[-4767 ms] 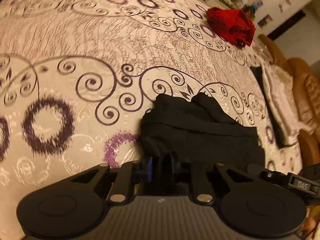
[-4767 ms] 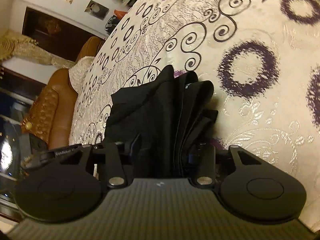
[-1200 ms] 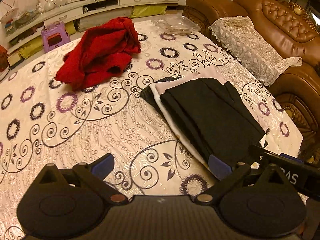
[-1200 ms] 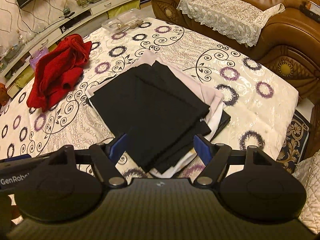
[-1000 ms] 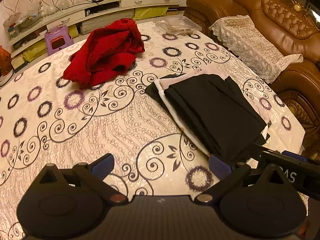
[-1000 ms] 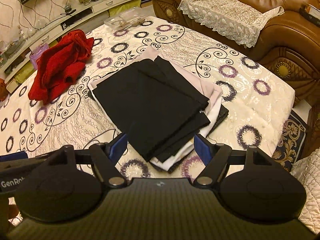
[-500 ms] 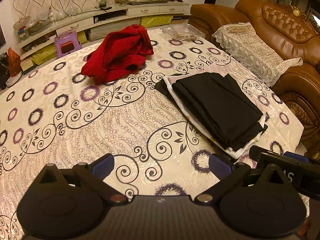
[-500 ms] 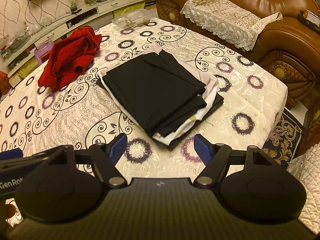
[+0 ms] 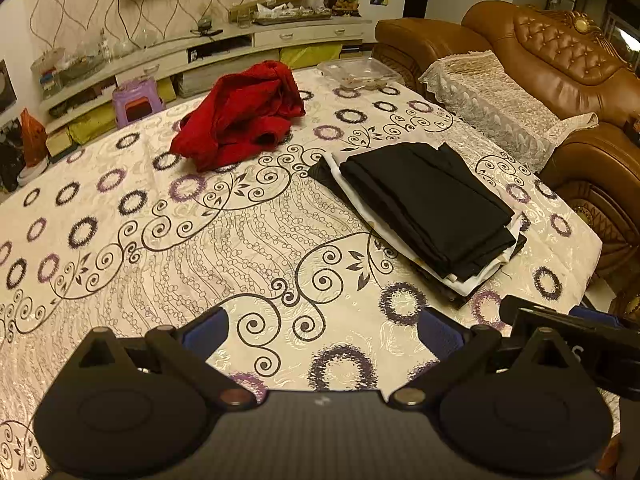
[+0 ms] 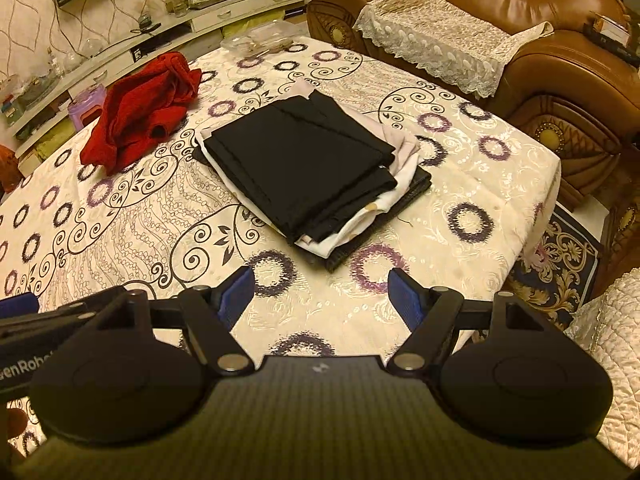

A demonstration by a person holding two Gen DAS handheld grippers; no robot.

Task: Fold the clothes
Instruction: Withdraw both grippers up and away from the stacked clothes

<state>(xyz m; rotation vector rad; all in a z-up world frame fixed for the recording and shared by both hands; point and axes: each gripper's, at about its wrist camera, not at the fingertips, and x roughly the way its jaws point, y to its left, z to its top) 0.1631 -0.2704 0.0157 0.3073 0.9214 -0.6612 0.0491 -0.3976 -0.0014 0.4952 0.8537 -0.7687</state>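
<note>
A folded black garment (image 9: 428, 200) (image 10: 300, 160) lies on top of a stack of folded clothes, with white and dark pieces under it (image 9: 472, 284) (image 10: 360, 216), on the table's right side. A crumpled red garment (image 9: 240, 116) (image 10: 144, 108) lies at the far side of the table. My left gripper (image 9: 320, 330) is open and empty, held above the table's near part. My right gripper (image 10: 322, 292) is open and empty, above the near edge in front of the stack. Both are well apart from the clothes.
The table has a cream cloth with purple rings and black swirls (image 9: 200, 240) (image 10: 480, 168). A clear tray (image 9: 360, 72) sits at the far edge. Brown leather sofas (image 9: 560, 64) (image 10: 520, 8) stand to the right. A low shelf unit (image 9: 200, 52) and a purple stool (image 9: 136, 100) stand behind.
Both grippers, once shut on the black garment, have released it on the stack and pulled back and up. The stack and red garment now look farther away.
</note>
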